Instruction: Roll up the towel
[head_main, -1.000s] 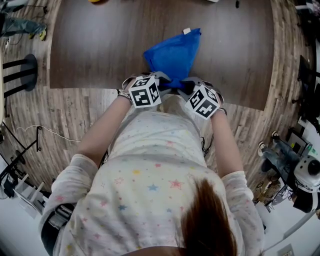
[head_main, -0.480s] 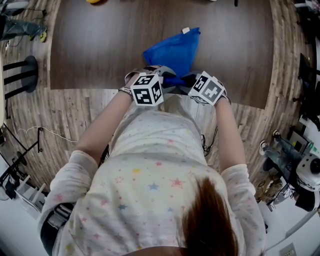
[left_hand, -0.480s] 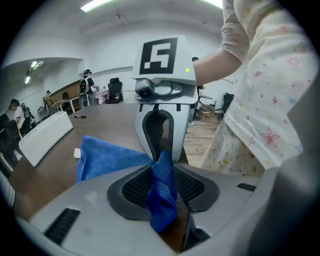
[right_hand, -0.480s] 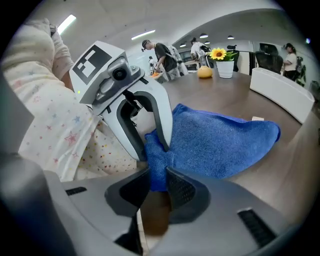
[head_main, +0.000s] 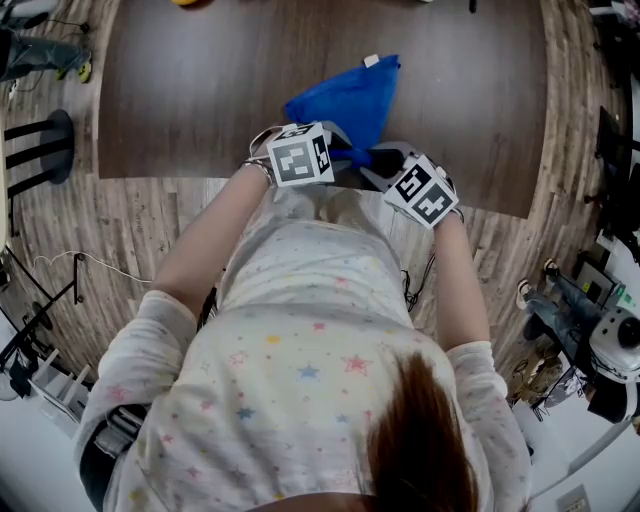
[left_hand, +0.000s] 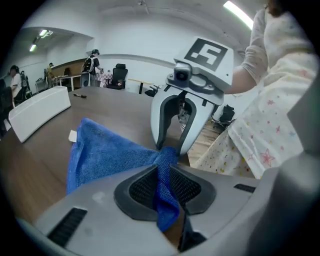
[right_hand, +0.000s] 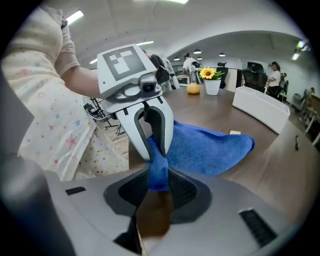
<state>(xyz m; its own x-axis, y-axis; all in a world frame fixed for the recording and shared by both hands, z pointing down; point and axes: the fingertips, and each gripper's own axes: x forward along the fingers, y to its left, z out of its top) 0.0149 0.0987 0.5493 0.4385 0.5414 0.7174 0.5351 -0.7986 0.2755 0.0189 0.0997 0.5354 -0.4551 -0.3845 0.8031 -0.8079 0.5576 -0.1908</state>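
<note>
A blue towel (head_main: 345, 100) lies bunched in a rough triangle on the brown table (head_main: 180, 90), with a white tag (head_main: 371, 61) at its far corner. Its near tip is gathered at the table's front edge. My left gripper (head_main: 328, 150) is shut on that tip; its jaws have just been closing with the cloth (left_hand: 162, 187) between the pads. My right gripper (head_main: 385, 165) is shut on the same tip from the other side, blue fabric (right_hand: 159, 172) squeezed between its pads. The two grippers face each other, nearly touching.
The table's front edge (head_main: 180, 177) runs just under both grippers, with wood floor and the person's body behind it. A flower pot (right_hand: 212, 82), a yellow fruit (right_hand: 193, 89) and a long white box (right_hand: 260, 107) stand far back on the table. A black stool (head_main: 40, 140) is at the left.
Both grippers have shifted a little further over the table. The right marker cube has moved right and rolled. The towel's near tip is drawn narrower.
</note>
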